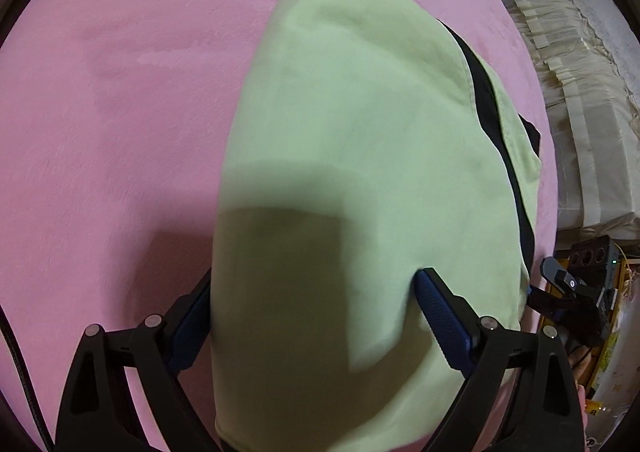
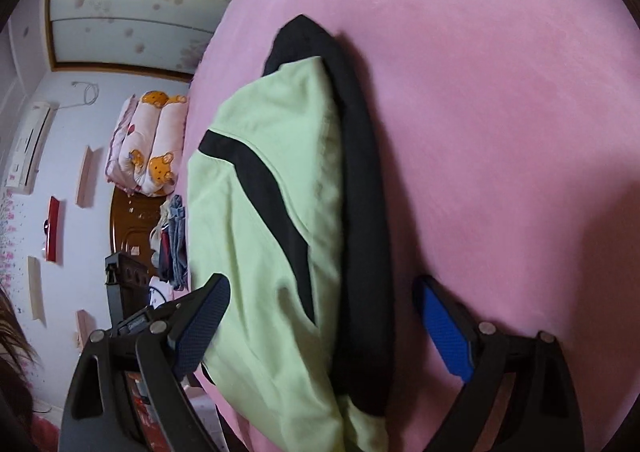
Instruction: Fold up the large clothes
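Observation:
A light green garment (image 1: 360, 140) with black trim (image 1: 486, 92) lies folded on the pink bed cover (image 1: 120, 112). My left gripper (image 1: 316, 292) is open wide over its near end, and the cloth runs between the blue pads (image 1: 440, 316) and covers part of the left one. In the right wrist view the same garment (image 2: 264, 220) shows a black stripe (image 2: 276, 196) and a black sleeve edge (image 2: 360, 188) along its right side. My right gripper (image 2: 323, 284) is open, straddling the near end of the garment. It also appears at the bed's right edge (image 1: 568, 288).
A cream pleated bed skirt (image 1: 580, 112) lies right of the bed. Left of the bed are a bear-print quilt (image 2: 152, 144), a pile of clothes (image 2: 174, 244), a wooden headboard (image 2: 124, 220), wall shelves and an air conditioner (image 2: 32, 144). Bare pink cover (image 2: 500, 112) spreads to the right.

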A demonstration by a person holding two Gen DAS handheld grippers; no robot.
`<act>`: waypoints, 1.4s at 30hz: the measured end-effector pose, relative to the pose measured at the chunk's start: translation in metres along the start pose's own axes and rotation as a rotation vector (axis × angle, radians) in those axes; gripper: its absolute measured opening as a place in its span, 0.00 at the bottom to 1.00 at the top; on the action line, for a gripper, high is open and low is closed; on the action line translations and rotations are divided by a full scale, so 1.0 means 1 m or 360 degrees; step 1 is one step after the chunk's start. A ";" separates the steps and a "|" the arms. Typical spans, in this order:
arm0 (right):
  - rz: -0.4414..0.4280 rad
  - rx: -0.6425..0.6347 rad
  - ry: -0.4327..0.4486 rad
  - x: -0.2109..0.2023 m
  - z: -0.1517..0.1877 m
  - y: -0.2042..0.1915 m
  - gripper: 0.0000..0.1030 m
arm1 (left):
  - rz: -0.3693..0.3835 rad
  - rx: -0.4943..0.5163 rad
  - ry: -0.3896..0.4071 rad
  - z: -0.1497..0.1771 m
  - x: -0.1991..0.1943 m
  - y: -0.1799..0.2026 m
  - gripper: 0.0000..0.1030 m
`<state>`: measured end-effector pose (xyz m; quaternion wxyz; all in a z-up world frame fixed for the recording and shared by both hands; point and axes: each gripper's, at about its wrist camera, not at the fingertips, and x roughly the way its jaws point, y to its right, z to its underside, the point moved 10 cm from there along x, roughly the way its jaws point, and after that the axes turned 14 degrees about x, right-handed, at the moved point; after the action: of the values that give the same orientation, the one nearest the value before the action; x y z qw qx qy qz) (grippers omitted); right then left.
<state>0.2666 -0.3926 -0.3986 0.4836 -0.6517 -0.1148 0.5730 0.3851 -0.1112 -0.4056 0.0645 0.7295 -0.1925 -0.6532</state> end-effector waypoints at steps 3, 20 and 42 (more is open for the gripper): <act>0.0022 -0.0055 -0.0030 0.013 -0.002 -0.009 0.90 | 0.0014 -0.0007 0.0023 -0.001 0.001 -0.002 0.91; -0.0072 -0.0084 0.0048 0.023 0.013 -0.047 0.15 | 0.0090 -0.0040 0.0142 0.014 -0.044 -0.006 0.32; 0.0004 -0.0521 -0.0091 0.070 0.169 -0.210 0.12 | -0.0016 -0.0033 0.0104 0.101 -0.203 -0.136 0.24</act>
<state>0.2289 -0.1524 -0.2622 0.3667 -0.7053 -0.2195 0.5656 0.2982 0.1039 -0.2783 0.0750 0.7507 -0.1801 -0.6312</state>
